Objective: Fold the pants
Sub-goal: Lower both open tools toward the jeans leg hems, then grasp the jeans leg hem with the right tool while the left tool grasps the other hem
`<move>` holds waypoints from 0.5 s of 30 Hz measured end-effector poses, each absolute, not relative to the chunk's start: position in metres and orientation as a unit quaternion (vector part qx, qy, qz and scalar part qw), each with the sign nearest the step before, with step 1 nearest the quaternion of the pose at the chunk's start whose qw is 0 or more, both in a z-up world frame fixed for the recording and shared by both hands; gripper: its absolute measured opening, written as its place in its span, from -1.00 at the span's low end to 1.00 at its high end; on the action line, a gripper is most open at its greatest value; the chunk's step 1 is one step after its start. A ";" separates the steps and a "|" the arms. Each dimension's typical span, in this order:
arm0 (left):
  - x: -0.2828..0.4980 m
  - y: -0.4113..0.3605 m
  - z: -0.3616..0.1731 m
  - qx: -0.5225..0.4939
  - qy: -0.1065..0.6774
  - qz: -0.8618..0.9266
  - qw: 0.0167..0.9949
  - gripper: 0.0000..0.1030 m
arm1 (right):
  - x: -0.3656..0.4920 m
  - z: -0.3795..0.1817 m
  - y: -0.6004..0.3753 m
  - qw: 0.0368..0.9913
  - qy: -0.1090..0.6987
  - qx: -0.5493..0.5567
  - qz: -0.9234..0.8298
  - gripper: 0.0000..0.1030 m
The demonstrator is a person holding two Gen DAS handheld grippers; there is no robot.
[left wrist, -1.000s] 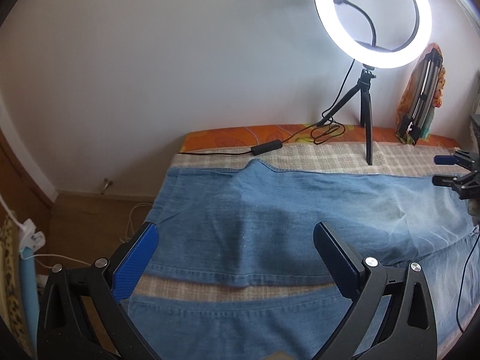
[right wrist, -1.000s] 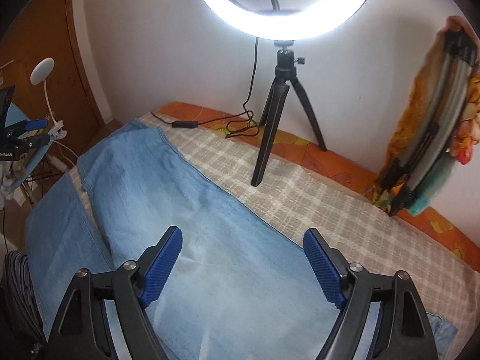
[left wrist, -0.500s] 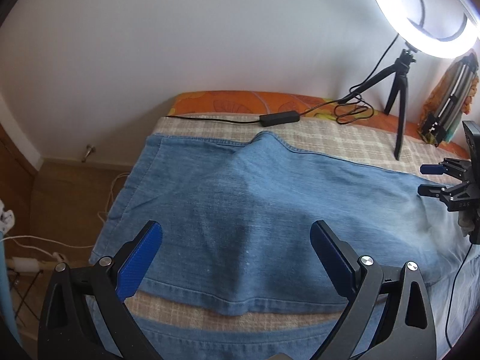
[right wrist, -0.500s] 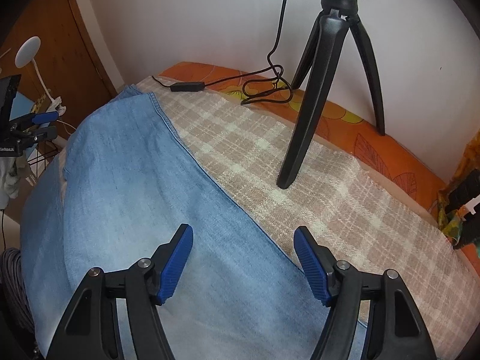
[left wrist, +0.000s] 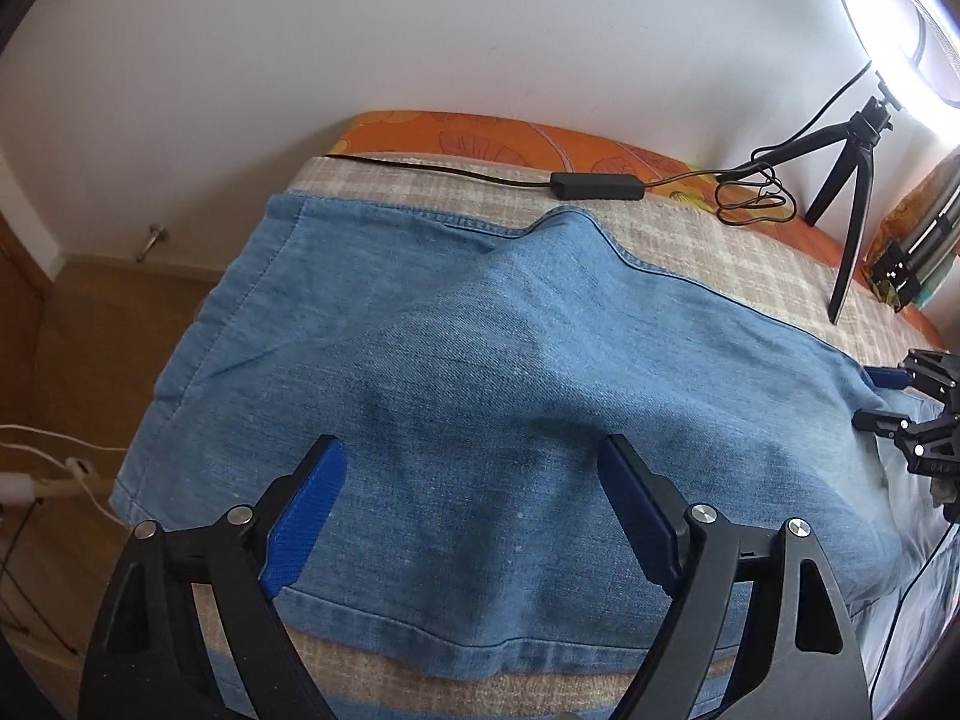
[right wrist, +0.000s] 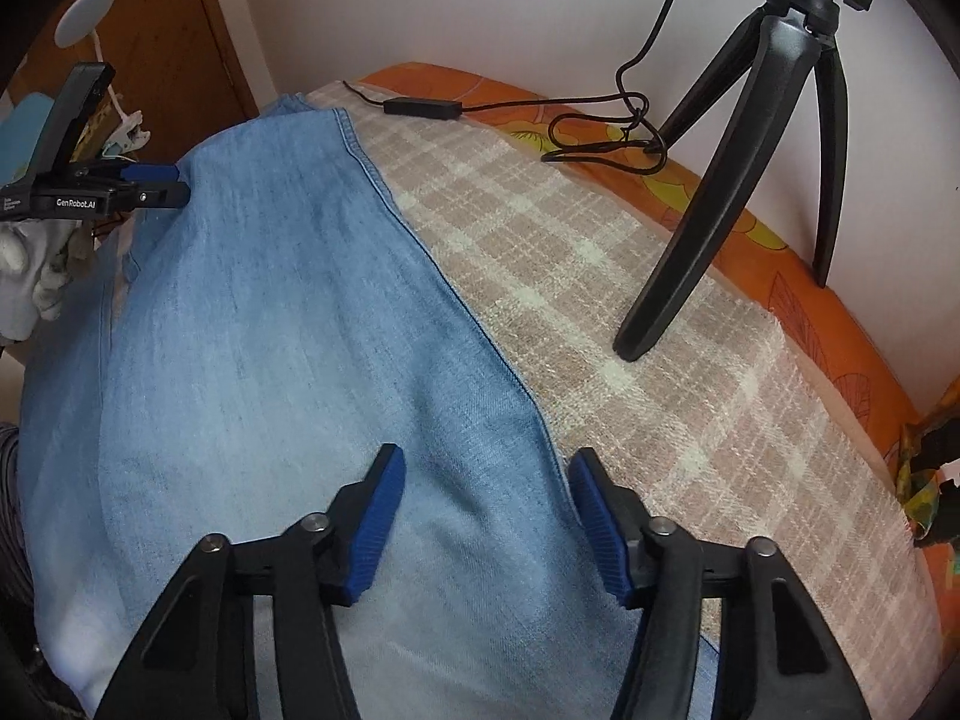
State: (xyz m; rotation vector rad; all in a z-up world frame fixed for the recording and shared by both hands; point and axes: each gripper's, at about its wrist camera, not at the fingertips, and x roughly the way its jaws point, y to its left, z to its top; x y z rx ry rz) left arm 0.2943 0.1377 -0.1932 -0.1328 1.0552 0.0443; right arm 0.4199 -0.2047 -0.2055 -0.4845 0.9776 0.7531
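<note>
Light blue jeans (left wrist: 480, 372) lie spread on a checked blanket on the bed; they also fill the left of the right wrist view (right wrist: 270, 360). My left gripper (left wrist: 474, 486) is open and empty, low over the jeans near their hem end. My right gripper (right wrist: 483, 492) is open and empty, low over the far seam edge of the jeans. The right gripper shows at the right edge of the left wrist view (left wrist: 894, 402). The left gripper shows at the left of the right wrist view (right wrist: 150, 186).
A black tripod (right wrist: 720, 180) of a ring light stands on the checked blanket (right wrist: 690, 390) by the wall. Its cable and control box (left wrist: 597, 186) lie along the bed's far edge. An orange sheet (left wrist: 480, 132) borders the wall. Floor and cables lie left of the bed.
Both grippers have come down and forward closer to the jeans. The right gripper's jaws have narrowed somewhat and now straddle the far seam edge. The ring light has slid out of view.
</note>
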 end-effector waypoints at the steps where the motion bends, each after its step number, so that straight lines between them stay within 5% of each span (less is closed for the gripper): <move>1: 0.295 0.138 -0.193 -0.063 0.502 0.022 0.862 0.66 | 0.419 -0.205 -0.205 0.789 0.454 -0.222 0.349 -0.31; 3: 0.294 0.139 -0.190 -0.061 0.501 0.023 0.863 0.66 | 0.417 -0.203 -0.206 0.791 0.452 -0.224 0.347 -0.64; 6: 0.294 0.144 -0.181 -0.068 0.498 0.024 0.864 0.68 | 0.406 -0.197 -0.206 0.800 0.434 -0.248 0.331 -0.87; 15: 0.307 0.165 -0.144 -0.127 0.479 0.019 0.869 0.69 | 0.324 -0.134 -0.211 0.840 0.332 -0.280 0.326 -0.93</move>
